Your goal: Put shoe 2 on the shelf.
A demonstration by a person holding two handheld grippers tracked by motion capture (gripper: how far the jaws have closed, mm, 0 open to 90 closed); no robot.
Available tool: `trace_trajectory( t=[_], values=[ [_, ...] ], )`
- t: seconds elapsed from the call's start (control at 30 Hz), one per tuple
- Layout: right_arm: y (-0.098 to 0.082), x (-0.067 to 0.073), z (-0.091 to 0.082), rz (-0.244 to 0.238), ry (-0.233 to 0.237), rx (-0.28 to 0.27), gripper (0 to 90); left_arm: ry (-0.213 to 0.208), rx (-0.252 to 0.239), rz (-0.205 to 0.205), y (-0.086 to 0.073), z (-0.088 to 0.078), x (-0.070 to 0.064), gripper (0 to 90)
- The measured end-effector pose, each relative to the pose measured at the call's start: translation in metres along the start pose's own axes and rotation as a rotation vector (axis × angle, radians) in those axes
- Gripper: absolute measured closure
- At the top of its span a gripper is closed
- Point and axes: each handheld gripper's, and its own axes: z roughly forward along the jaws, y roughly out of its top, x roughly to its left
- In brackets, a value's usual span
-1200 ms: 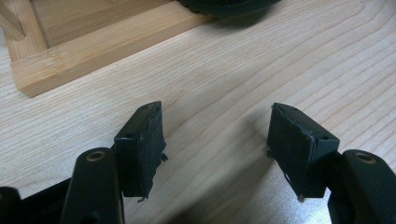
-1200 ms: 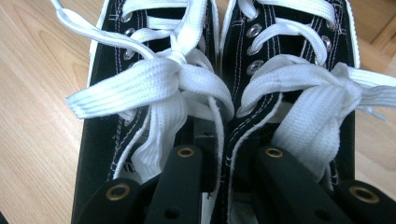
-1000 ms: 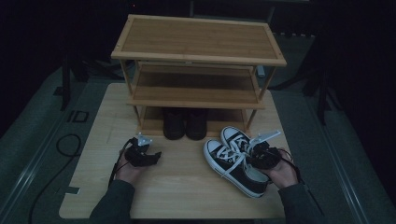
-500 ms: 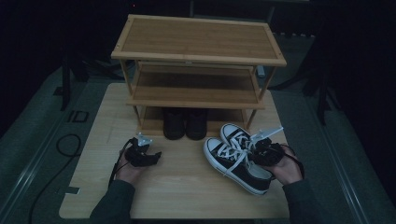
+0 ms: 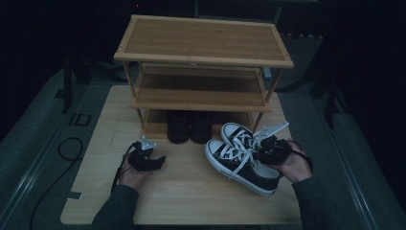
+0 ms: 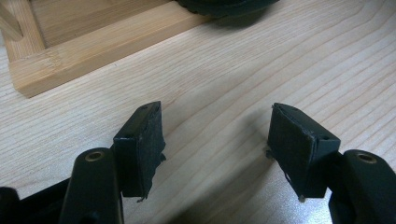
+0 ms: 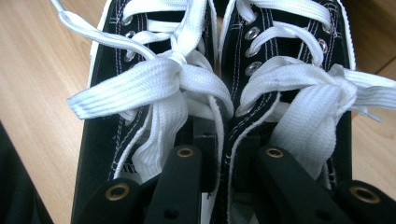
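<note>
Pinching the inner walls of the pair of black canvas sneakers with white laces [image 5: 242, 158] together at lower right, the right hand-held gripper [image 5: 268, 146] is clamped on them. Lifting level toward the wooden three-tier shoe rack [image 5: 203, 57] should keep either shoe from slipping. The left hand-held gripper [image 6: 212, 144] rests open on the light wooden counter [image 5: 191, 191] at lower left.

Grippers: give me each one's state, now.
Left gripper: open, holding nothing, over the table.
Right gripper: shut on the pair of black sneakers, pinching their inner sides together.

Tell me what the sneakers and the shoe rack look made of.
Sneakers: apparently black canvas, matte and stitched, with metal eyelets, flat white woven laces and white, likely rubber, soles. Shoe rack: light wood, possibly bamboo, smooth with fine visible grain.
</note>
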Motion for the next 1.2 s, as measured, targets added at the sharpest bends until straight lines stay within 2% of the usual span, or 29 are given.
trace_trajectory(
  t=[0.17, 0.3, 0.4, 0.57, 0.77, 0.9, 1.2],
  values=[
    [0.009, 0.002, -0.005, -0.039, 0.007, -0.004, 84.1, 0.000, 0.001, 0.000, 0.000, 0.000, 0.000, 36.1],
    [0.013, 0.001, -0.010, -0.048, 0.040, -0.020, 84.1, -0.001, 0.000, 0.001, 0.000, 0.000, 0.000, 36.1],
    [0.017, 0.001, -0.012, -0.073, 0.057, -0.027, 84.1, -0.001, -0.001, 0.001, 0.000, 0.000, 0.000, 36.1],
    [0.024, 0.002, -0.015, -0.120, 0.065, -0.033, 84.0, 0.000, -0.002, 0.000, 0.000, 0.000, 0.000, 36.1],
    [0.034, 0.005, -0.018, -0.152, 0.066, -0.031, 84.1, 0.001, -0.003, -0.002, 0.000, 0.000, 0.000, 36.1],
    [0.038, 0.007, -0.020, -0.169, 0.077, -0.030, 84.1, 0.000, -0.002, -0.001, 0.000, 0.000, 0.000, 36.0],
    [0.052, 0.014, -0.022, -0.240, 0.115, -0.039, 84.0, 0.000, -0.005, -0.004, -0.001, 0.000, -0.001, 36.0]
  ],
)
